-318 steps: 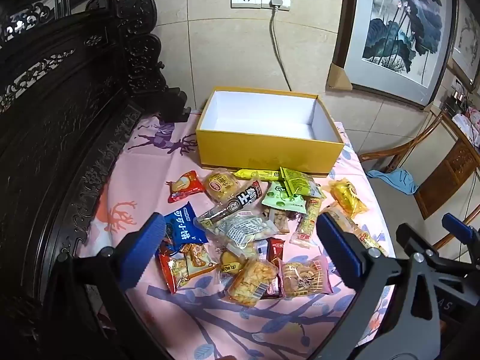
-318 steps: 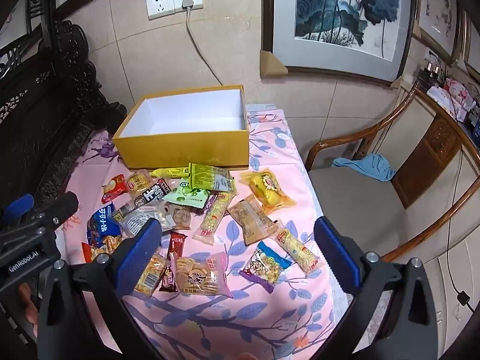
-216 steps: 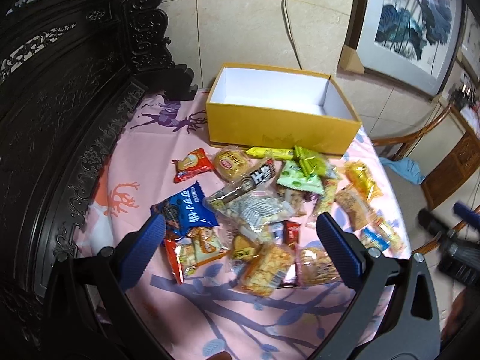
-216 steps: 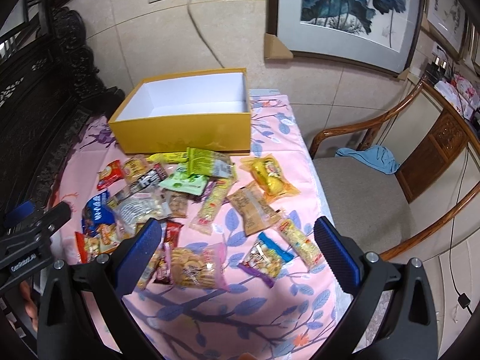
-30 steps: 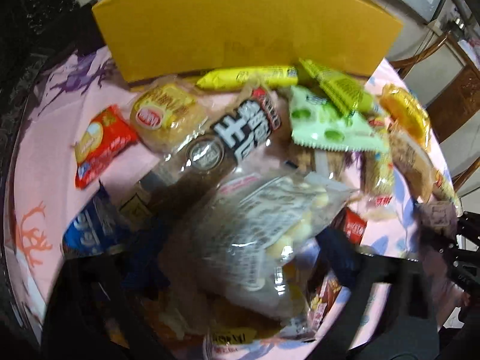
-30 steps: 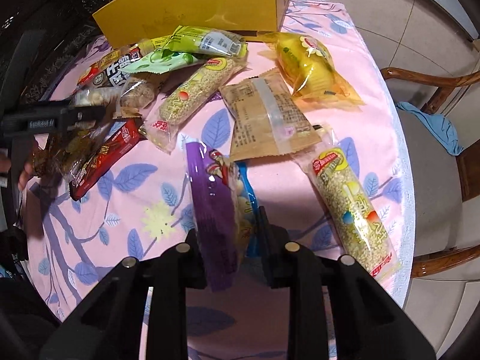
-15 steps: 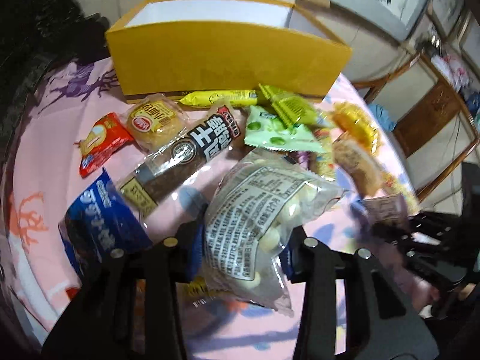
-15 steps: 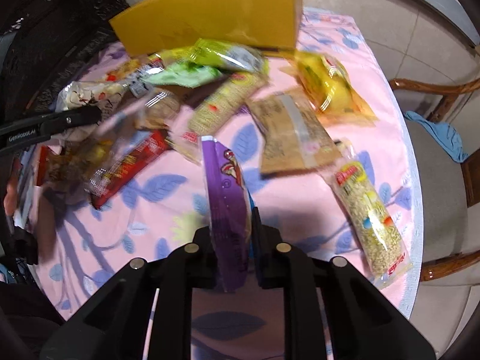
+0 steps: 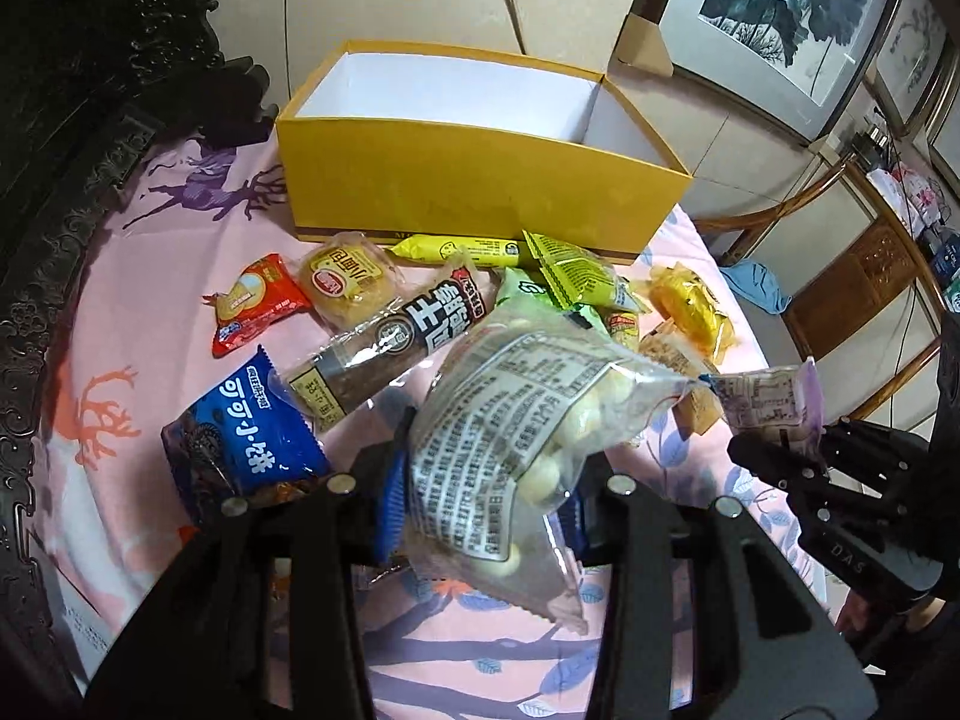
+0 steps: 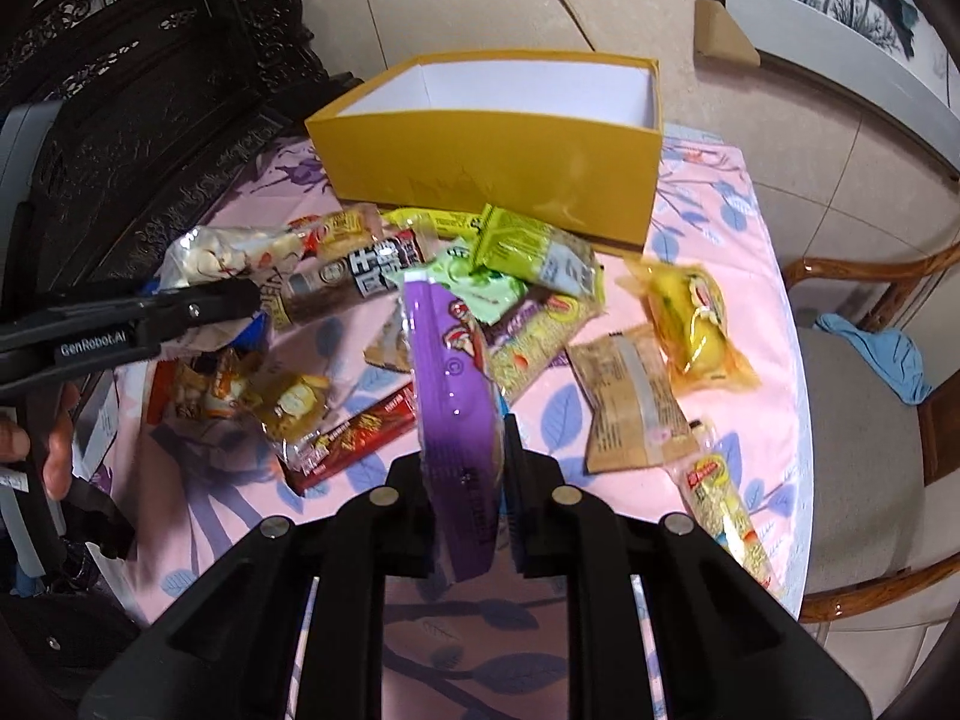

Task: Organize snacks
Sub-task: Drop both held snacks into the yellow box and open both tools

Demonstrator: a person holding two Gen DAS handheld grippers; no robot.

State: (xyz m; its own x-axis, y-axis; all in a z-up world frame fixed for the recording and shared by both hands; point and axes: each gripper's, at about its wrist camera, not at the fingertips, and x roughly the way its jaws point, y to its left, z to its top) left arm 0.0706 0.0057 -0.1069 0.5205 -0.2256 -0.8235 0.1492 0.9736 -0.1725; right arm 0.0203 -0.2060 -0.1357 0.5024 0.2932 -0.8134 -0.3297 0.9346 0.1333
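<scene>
— What has been moved since a second ago?
— Both packets have been lifted off the surface (image 9: 150, 276). The clear packet (image 9: 516, 420) is clamped in the left tool (image 9: 480, 504), lower centre of its frame.
— And the right tool (image 10: 465, 480)?
— It is closed on the purple packet (image 10: 453, 396), held edge-on at centre. The yellow box (image 10: 492, 180) is seen open in the upper centre, other snacks spread below it.

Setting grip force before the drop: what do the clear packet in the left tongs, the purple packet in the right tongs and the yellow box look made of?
Clear packet: thin glossy plastic film, wrinkled, pale round pieces showing through.
Purple packet: shiny plastic wrapper, probably laminated; it shows glare.
Yellow box: looks like rigid matte cardboard with a white lining and straight folded walls.
</scene>
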